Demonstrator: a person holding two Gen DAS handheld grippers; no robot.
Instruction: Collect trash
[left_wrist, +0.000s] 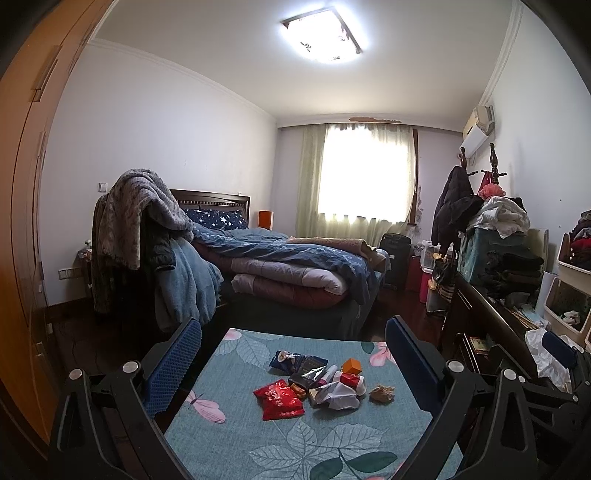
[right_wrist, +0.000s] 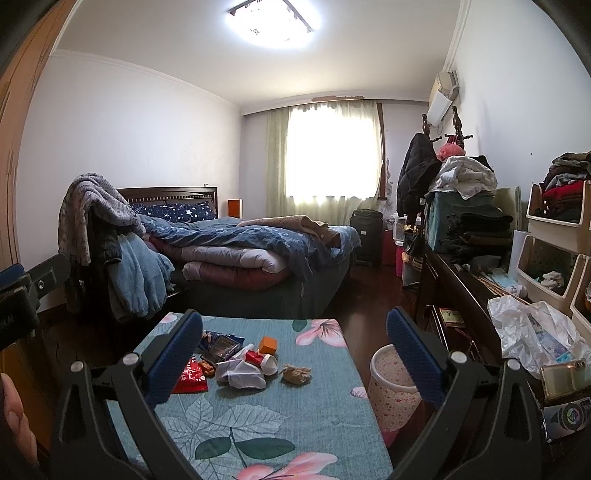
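A heap of trash lies on a table with a teal floral cloth (left_wrist: 236, 435) (right_wrist: 314, 410): a red wrapper (left_wrist: 279, 400) (right_wrist: 192, 376), a blue snack bag (left_wrist: 295, 360), an orange box (left_wrist: 351, 365) (right_wrist: 267, 345), crumpled white paper (left_wrist: 340, 395) (right_wrist: 243, 373) and a brown crumpled scrap (left_wrist: 381, 393) (right_wrist: 295, 373). My left gripper (left_wrist: 293, 347) hangs open above the table, short of the heap. My right gripper (right_wrist: 294, 332) is open too, held over the table's right part. A floral-patterned waste bin (right_wrist: 391, 391) stands on the floor right of the table.
An unmade bed (left_wrist: 295, 266) fills the room beyond the table. A dark dresser (right_wrist: 461, 295) stacked with clothes runs along the right wall, with a white plastic bag (right_wrist: 532, 332) on it. A wooden wardrobe (left_wrist: 26, 221) lines the left. Dark floor lies between table and bed.
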